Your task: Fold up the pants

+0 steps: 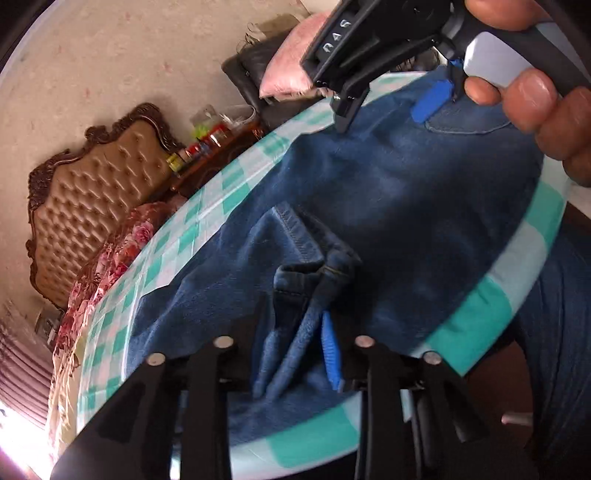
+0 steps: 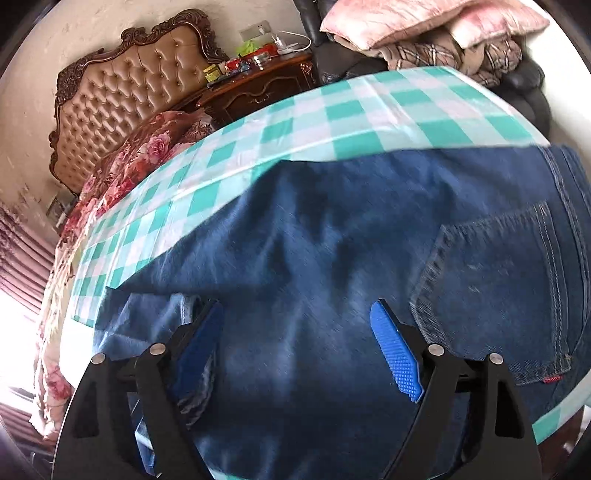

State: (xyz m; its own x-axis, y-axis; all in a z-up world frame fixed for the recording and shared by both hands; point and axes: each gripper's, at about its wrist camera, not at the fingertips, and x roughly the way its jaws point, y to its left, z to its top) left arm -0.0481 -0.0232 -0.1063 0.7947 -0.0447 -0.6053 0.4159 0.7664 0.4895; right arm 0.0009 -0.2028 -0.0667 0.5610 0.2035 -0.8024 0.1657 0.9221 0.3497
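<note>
Blue denim pants (image 1: 388, 192) lie on a table with a teal and white checked cloth (image 1: 221, 199). My left gripper (image 1: 314, 350) is shut on a bunched hem of the pants (image 1: 295, 332), near the table's front edge. My right gripper (image 2: 303, 354) is open, its blue pads (image 2: 397, 354) spread over the flat denim (image 2: 314, 236), left of a back pocket (image 2: 498, 280). In the left wrist view the right gripper (image 1: 428, 99) shows at top, held by a hand, over the pants' far end.
A bed with a tufted headboard (image 2: 122, 96) and floral cover stands beyond the table at left. A dark wood nightstand (image 2: 258, 88) holds small items. Pillows and a blanket (image 2: 436, 29) are piled on a dark chair at the back right.
</note>
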